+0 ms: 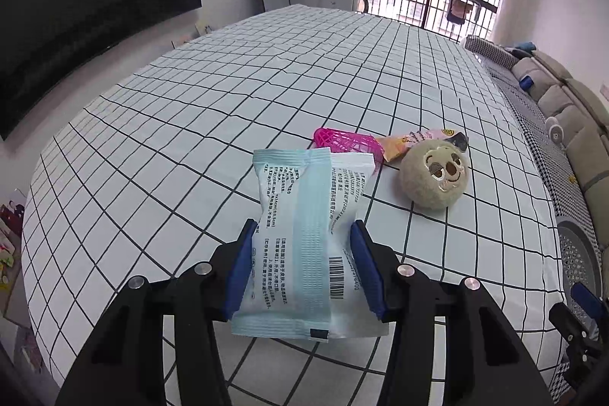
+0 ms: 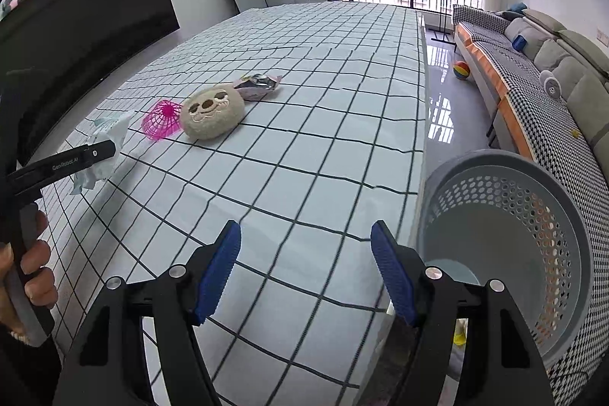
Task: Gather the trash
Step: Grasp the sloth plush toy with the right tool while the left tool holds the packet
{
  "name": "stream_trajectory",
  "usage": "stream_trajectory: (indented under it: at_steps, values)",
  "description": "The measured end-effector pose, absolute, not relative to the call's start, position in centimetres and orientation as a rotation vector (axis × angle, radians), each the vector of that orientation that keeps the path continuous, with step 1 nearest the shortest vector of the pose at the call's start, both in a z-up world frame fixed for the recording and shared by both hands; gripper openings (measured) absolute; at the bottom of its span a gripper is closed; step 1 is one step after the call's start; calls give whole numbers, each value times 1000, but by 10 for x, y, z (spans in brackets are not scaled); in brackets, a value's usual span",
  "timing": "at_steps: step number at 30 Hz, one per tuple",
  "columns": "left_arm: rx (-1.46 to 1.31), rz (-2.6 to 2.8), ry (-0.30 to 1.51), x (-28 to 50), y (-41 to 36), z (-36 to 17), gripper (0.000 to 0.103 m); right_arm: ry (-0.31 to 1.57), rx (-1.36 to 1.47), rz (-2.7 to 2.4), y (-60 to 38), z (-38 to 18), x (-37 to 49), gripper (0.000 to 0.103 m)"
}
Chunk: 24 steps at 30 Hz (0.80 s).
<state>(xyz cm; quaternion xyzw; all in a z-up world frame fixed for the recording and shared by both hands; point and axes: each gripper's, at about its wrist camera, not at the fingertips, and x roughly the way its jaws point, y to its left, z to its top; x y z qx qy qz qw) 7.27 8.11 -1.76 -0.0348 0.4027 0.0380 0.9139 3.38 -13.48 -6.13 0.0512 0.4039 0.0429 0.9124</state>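
Left gripper (image 1: 302, 242) clamps a crinkled pale-blue plastic wipes packet (image 1: 300, 234) above the grid-checked tablecloth (image 1: 228, 94). Right gripper (image 2: 306, 246) spread wide, nothing between its pads, beside the perforated grey plastic bin (image 2: 533, 215) off the table's right edge.

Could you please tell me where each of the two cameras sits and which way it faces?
Left wrist: on the left gripper, facing along the checked table toward the window; its jaws clamp a wet-wipe packet.
Right wrist: on the right gripper, over the table's near edge, jaws open and empty, grey basket at right; the person's left hand shows.
Shared: packet, pink net, plush toy, snack wrapper.
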Motion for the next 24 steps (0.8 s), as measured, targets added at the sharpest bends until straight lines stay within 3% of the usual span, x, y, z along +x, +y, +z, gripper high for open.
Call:
stream_trajectory:
  at_steps: [11,16,24]
  values:
    - [-68,118,797,65,101,-14,49,814,5,187,-83,-54,87,68]
    - [-69,128,788,65,106,-15,49,811,-4,207,-71,-54,112,77]
    - [-90,128,789,66,114,-20,49,842,-59,267,-46,-57,154,83]
